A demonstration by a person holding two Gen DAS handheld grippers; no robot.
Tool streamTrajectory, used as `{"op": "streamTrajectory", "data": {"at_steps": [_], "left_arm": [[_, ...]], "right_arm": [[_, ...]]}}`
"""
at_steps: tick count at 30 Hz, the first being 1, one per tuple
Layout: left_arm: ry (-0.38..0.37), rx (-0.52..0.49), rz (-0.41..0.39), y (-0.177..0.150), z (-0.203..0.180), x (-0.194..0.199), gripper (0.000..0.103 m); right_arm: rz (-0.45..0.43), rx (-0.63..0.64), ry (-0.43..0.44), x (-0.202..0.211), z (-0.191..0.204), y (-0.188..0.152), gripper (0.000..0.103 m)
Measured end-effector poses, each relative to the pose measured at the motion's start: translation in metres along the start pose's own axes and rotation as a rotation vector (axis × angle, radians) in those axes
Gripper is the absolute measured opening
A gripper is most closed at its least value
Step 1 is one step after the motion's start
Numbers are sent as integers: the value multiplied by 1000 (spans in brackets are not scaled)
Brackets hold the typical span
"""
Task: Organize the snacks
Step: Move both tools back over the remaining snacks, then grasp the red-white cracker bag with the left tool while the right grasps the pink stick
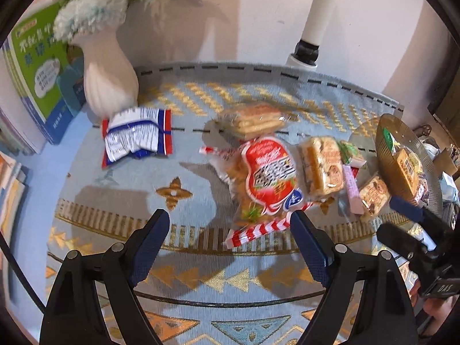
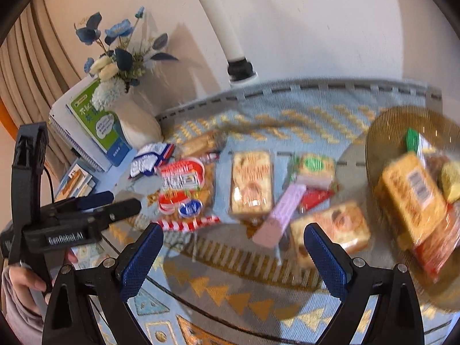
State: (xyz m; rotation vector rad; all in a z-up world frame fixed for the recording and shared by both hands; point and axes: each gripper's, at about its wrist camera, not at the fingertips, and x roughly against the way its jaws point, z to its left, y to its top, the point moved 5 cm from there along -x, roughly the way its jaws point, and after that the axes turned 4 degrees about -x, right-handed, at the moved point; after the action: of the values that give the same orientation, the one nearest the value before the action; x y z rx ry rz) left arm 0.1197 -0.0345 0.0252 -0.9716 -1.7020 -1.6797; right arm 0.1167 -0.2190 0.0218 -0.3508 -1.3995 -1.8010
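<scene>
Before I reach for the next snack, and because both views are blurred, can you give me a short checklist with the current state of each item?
1. Left gripper open, holding nothing: ok.
2. Right gripper open, holding nothing: ok.
3. Red striped snack bag loose on the cloth, ahead of the left fingers: ok.
4. Pink bar free of neighbours: not ok, it overlaps other packets.
5. Room left in the brown bowl: cannot tell, too blurred.

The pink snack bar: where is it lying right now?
In the right wrist view the pink snack bar lies diagonally on the patterned cloth, centre frame, between the tan biscuit pack on its left and another biscuit pack on its right.
</scene>
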Motion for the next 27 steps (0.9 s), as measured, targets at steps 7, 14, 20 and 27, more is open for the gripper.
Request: {"op": "streamTrajectory", "data": {"at_steps": [7, 14, 20, 27], "left_arm": [[-30, 0, 1, -9, 1, -17, 85], [-85, -3, -34, -5, -10, -26, 85], [-94, -20, -55, 1, -15, -36, 85], [-109, -15, -70, 13, -11, -48, 85]], "right_arm": [[29, -40, -6, -21, -19, -27, 97], [-32, -53, 26, -18, -20, -22, 97], [-107, -141, 95, -12, -20, -9, 95], [-131, -169, 60, -22, -34, 19, 88]]}}
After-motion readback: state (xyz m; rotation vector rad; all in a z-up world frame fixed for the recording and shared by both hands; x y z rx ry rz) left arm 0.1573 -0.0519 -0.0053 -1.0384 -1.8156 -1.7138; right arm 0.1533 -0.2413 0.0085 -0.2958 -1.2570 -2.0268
